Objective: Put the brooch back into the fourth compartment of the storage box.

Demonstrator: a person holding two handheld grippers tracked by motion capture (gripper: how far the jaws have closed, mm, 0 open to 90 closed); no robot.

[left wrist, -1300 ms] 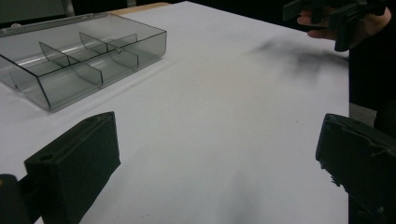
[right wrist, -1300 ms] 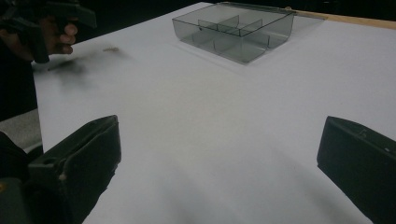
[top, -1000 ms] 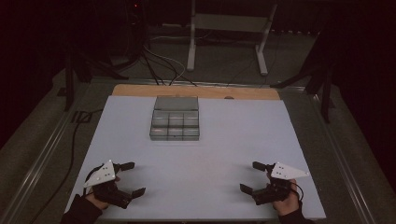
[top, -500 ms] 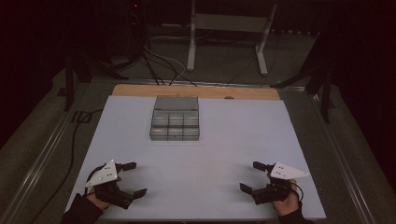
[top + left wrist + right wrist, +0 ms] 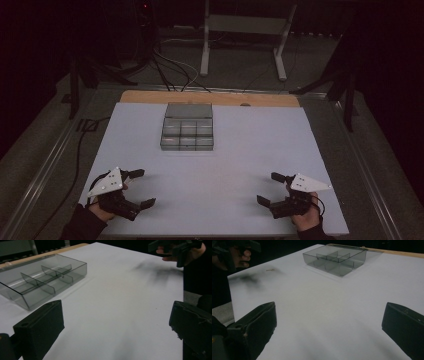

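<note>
A clear smoky plastic box [image 5: 187,134] with several compartments sits at the back middle of the white table [image 5: 260,145], its lid lying open behind it. The compartments look empty in the left gripper view [image 5: 42,280] and the right gripper view [image 5: 335,258]. My left gripper [image 5: 141,188] hovers near the front left corner, open, with nothing between its jaws [image 5: 116,315]. My right gripper [image 5: 268,187] is near the front right, also open and holding nothing [image 5: 329,315]. Both point inward toward each other.
A tiny pale object [image 5: 270,270] lies on the table near the left hand [image 5: 239,255]. A wooden strip [image 5: 150,96] edges the table's far side. Cables [image 5: 170,75] and a metal stand [image 5: 240,35] are on the dark floor beyond.
</note>
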